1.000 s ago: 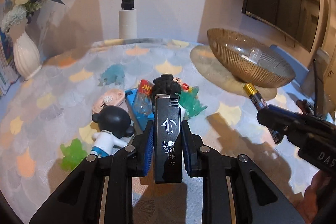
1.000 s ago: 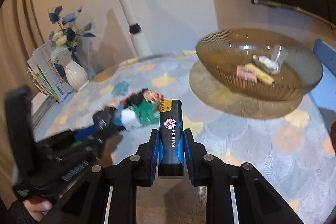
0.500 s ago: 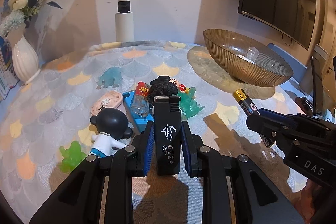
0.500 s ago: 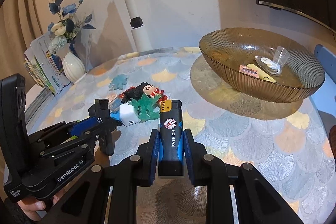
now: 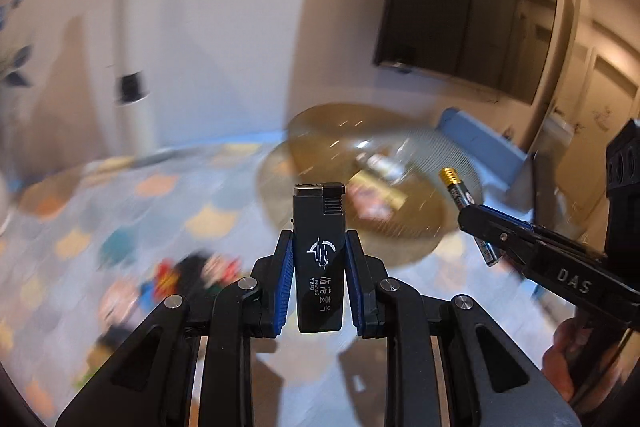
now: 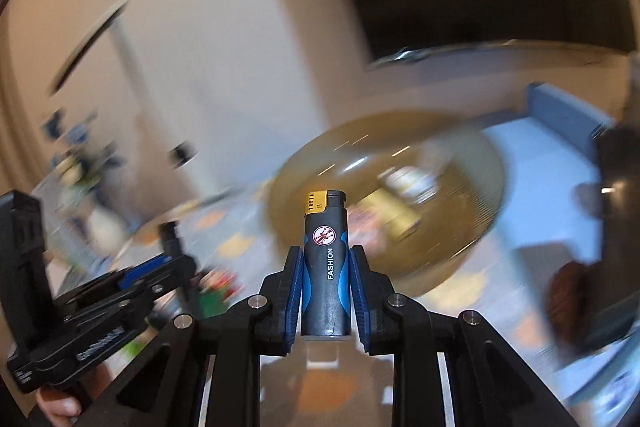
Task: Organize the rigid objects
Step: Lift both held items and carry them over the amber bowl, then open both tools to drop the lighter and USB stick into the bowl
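My left gripper [image 5: 319, 247] is shut on a black lighter [image 5: 319, 259] that stands upright between the blue pads. My right gripper [image 6: 325, 259] is shut on a blue and black lighter with a gold top [image 6: 326, 267]. Both are held above the table, in front of the amber glass bowl [image 5: 332, 123], which also shows in the right wrist view [image 6: 472, 227]. The right gripper with its lighter shows at the right of the left wrist view [image 5: 472, 217]. The left gripper shows at the left of the right wrist view [image 6: 172, 247]. Both views are blurred.
A pile of small toys [image 5: 180, 279] lies on the scale-patterned tablecloth [image 5: 168, 195] at lower left. A white lamp post [image 5: 132, 95] and a vase of flowers [image 6: 80, 163] stand at the back. A blue chair [image 5: 480, 143] is behind the bowl.
Both grippers have lifted and swung toward the bowl with their lighters. The toy pile has dropped to the lower left and the bowl is now straight ahead.
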The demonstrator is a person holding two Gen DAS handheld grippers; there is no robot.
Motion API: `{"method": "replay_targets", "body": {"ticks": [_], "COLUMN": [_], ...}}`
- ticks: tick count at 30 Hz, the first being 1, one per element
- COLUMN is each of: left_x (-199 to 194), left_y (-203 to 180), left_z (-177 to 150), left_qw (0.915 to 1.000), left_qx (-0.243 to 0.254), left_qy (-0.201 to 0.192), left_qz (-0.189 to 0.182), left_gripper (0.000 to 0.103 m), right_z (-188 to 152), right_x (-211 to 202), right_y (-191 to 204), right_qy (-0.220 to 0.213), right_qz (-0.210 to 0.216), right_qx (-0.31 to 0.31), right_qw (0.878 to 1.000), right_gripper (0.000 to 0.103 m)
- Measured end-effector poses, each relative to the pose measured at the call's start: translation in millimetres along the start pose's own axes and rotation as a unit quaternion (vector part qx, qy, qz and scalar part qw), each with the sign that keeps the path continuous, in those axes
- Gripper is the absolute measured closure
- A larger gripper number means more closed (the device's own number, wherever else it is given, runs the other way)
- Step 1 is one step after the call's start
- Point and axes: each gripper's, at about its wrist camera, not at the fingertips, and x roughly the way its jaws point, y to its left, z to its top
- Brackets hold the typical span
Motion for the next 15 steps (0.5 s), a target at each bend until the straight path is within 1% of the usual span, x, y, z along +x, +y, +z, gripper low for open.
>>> {"method": "replay_targets", "body": {"ticks": [2, 3, 5, 7, 10, 15], "left_x": [16, 28, 45, 66, 92, 111], "left_y": [-8, -14, -22, -30, -40, -51], "left_z": [16, 26, 34, 39, 40, 46], "left_qw": [0.9998, 0.9996, 0.9992, 0.9983, 0.9960, 0.9947], "left_qx": [-0.002, -0.001, 0.007, 0.010, 0.022, 0.027], "left_qy": [0.009, 0.012, 0.022, 0.040, 0.070, 0.083], "left_qz": [-0.020, -0.026, -0.031, -0.041, -0.050, -0.055], "left_gripper": [0.082, 0.082, 0.082, 0.082, 0.082, 0.080], "right_z": [20, 26, 38, 43, 45, 42], "right_x": [6, 10, 25, 37, 52, 71], "right_y": [-11, -17, -29, -36, -39, -47], "right_qy": [-0.001, 0.004, 0.028, 0.042, 0.060, 0.085], "right_qz": [-0.040, -0.045, -0.045, -0.049, -0.058, -0.064], "right_qx": [0.004, 0.009, 0.026, 0.032, 0.026, 0.032], "right_qw": [0.999, 0.999, 0.998, 0.997, 0.996, 0.994], "right_gripper": [0.081, 0.081, 0.081, 0.081, 0.081, 0.081]}}
